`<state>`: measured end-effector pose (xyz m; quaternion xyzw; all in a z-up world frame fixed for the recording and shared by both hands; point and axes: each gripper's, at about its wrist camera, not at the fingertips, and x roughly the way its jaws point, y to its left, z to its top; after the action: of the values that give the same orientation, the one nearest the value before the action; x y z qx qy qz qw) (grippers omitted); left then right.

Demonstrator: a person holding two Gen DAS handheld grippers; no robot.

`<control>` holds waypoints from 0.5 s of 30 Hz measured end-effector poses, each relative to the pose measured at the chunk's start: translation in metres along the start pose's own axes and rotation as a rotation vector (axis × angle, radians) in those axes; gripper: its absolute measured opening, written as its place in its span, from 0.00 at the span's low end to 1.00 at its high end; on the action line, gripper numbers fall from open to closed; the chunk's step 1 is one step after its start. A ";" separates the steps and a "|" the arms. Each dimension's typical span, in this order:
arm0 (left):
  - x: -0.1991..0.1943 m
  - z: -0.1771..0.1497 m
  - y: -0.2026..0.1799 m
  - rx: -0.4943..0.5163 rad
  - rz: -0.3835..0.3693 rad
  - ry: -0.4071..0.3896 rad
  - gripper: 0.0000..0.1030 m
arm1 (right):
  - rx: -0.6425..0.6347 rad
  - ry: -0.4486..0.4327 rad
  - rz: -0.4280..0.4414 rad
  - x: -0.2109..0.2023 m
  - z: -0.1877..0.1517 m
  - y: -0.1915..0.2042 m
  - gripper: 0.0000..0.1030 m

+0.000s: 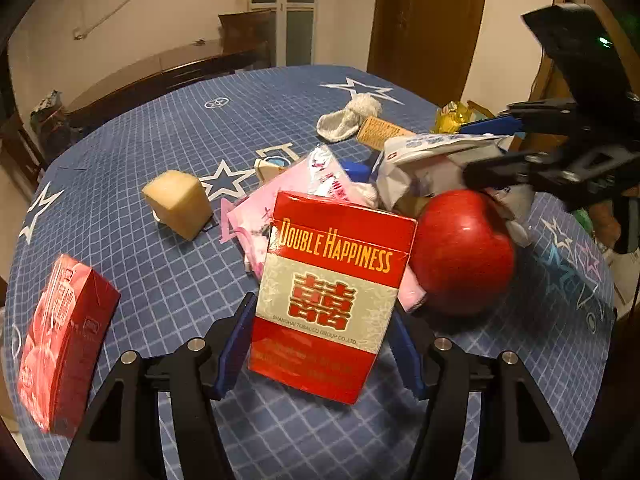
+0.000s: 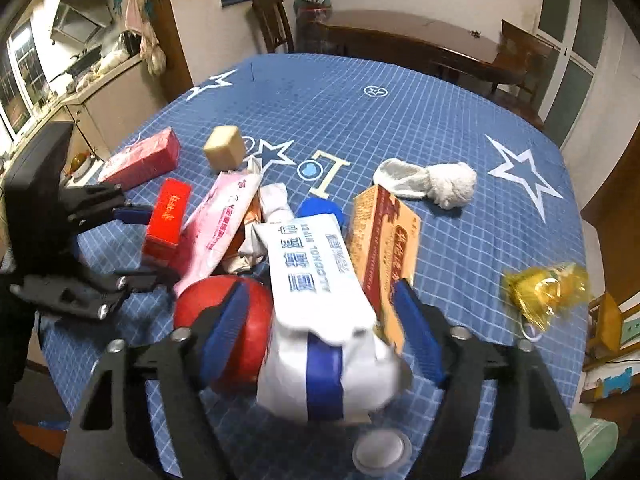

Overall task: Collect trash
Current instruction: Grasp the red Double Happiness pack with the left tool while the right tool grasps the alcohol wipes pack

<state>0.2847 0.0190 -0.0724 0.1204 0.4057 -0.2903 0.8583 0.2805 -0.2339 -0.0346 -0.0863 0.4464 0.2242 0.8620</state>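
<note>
The left tongs (image 1: 324,344) stand around a red and white cigarette pack (image 1: 332,292) marked Double Happiness, the blue pads at its two sides; whether they press it or only flank it is hard to tell from this angle, though the pack stands tilted off the desk (image 1: 192,128) as if clamped. Just right of it lies a red apple (image 1: 464,252), touching a pink packet (image 1: 276,208) behind the pack; a pale cube (image 1: 178,204) sits apart to the left, and a red box (image 1: 64,344) lies near the left edge.

The right tongs (image 2: 320,340) hold a white alcohol wipes pouch (image 2: 316,300) with a blue stripe, its near end crumpled between the narrowed blue pads and lifted over the apple (image 2: 224,328); beside it leans an orange carton (image 2: 384,240); farther off lie a knotted white sock (image 2: 432,182) and, near the right edge, a yellow wrapper (image 2: 544,292); the rest of the trash is heaped at the middle of the blue checked cloth.
</note>
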 end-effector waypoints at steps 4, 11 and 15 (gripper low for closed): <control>-0.013 -0.001 -0.009 -0.035 0.040 -0.043 0.61 | -0.002 -0.024 -0.038 -0.002 -0.008 0.002 0.32; -0.057 -0.012 -0.034 -0.164 0.214 -0.174 0.61 | 0.069 -0.289 -0.115 -0.056 -0.045 0.021 0.30; -0.086 -0.022 -0.067 -0.232 0.307 -0.281 0.61 | 0.083 -0.438 -0.183 -0.086 -0.078 0.047 0.30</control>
<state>0.1876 0.0092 -0.0191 0.0397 0.2898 -0.1216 0.9485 0.1587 -0.2457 -0.0082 -0.0399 0.2479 0.1400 0.9578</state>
